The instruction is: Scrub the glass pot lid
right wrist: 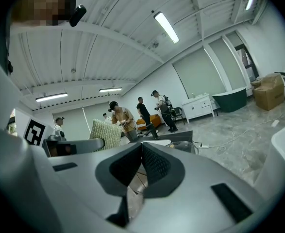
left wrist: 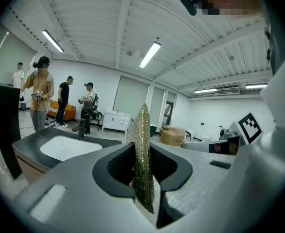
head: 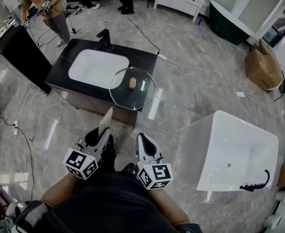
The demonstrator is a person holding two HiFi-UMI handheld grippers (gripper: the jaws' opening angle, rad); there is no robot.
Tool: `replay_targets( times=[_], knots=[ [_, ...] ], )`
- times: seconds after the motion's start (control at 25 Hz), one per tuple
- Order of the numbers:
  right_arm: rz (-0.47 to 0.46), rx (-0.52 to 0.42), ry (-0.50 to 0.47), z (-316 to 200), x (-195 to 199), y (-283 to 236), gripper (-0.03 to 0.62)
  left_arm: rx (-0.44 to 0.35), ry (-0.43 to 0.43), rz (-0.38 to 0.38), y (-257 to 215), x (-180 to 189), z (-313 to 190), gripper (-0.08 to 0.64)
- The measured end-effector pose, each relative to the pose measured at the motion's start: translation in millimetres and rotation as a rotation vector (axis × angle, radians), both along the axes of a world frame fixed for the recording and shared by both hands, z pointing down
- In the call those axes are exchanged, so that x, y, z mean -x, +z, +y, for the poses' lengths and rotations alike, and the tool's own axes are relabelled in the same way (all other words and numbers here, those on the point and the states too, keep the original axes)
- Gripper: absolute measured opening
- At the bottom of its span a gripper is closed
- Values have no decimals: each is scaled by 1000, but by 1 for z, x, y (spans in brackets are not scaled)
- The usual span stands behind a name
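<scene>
The glass pot lid point(head: 132, 88) lies flat on the front right corner of the black vanity top point(head: 64, 68), overhanging its edge, with a brown knob point(head: 132, 83) at its centre. It shows faintly as the lid point(right wrist: 188, 147) in the right gripper view. My left gripper point(head: 103, 131) is shut on a greenish scrub pad point(head: 106, 121), which stands upright between the jaws as the pad point(left wrist: 143, 159) in the left gripper view. My right gripper point(head: 143, 140) is shut with nothing in it. Both grippers hang close to my body, short of the vanity.
A white basin point(head: 97, 68) with a black tap point(head: 104, 39) is set in the vanity. A white bathtub point(head: 232, 149) stands at the right, a cardboard box point(head: 262, 67) beyond it. Several people point(head: 46, 8) stand at the back left. Cables point(head: 181, 67) run over the marble floor.
</scene>
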State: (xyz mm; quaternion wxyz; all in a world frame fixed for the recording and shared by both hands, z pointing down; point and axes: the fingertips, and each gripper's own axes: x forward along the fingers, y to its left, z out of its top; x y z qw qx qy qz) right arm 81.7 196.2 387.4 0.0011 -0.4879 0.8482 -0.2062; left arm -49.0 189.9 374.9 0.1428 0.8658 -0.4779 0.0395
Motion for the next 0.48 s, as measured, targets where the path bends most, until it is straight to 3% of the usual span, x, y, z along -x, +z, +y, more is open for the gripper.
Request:
replay_targets(
  times=[0.48],
  knots=[
    [36, 33, 86, -101, 21, 7, 8, 9, 63, 31, 11, 30, -118, 72]
  ],
)
